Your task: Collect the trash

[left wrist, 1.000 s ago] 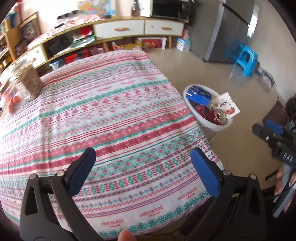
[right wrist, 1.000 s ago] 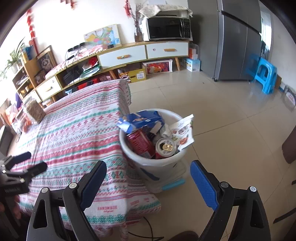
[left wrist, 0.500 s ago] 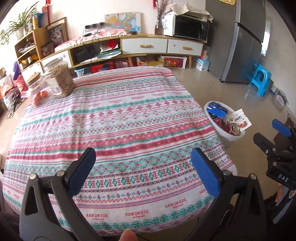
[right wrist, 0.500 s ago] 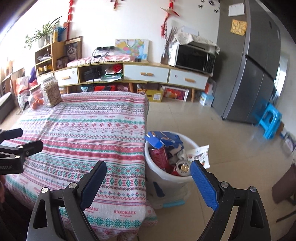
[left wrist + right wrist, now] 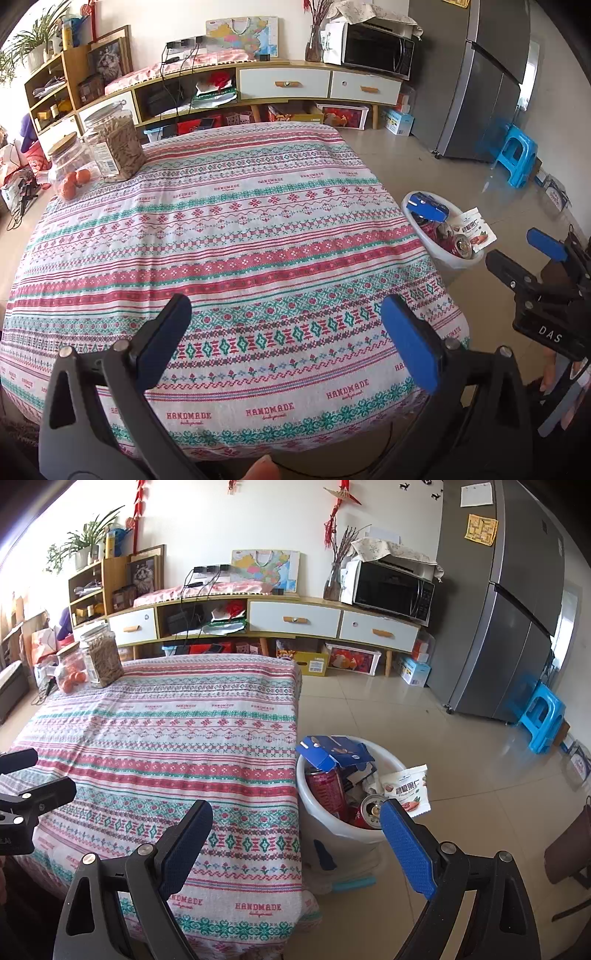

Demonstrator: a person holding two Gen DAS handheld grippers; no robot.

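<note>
Both the left gripper and the right gripper are held spread wide, nothing grasped. "HANDMADE" is printed along the tablecloth. Beside the table, a white bin is filled with trash: red cans, a blue carton, a snack pouch. Farther off, two jars are seen.

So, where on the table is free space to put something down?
Nearly all of the striped tablecloth is bare, from the near edge to the right edge by the trash bucket. Only the far left corner is crowded: two jars and oranges.
</note>
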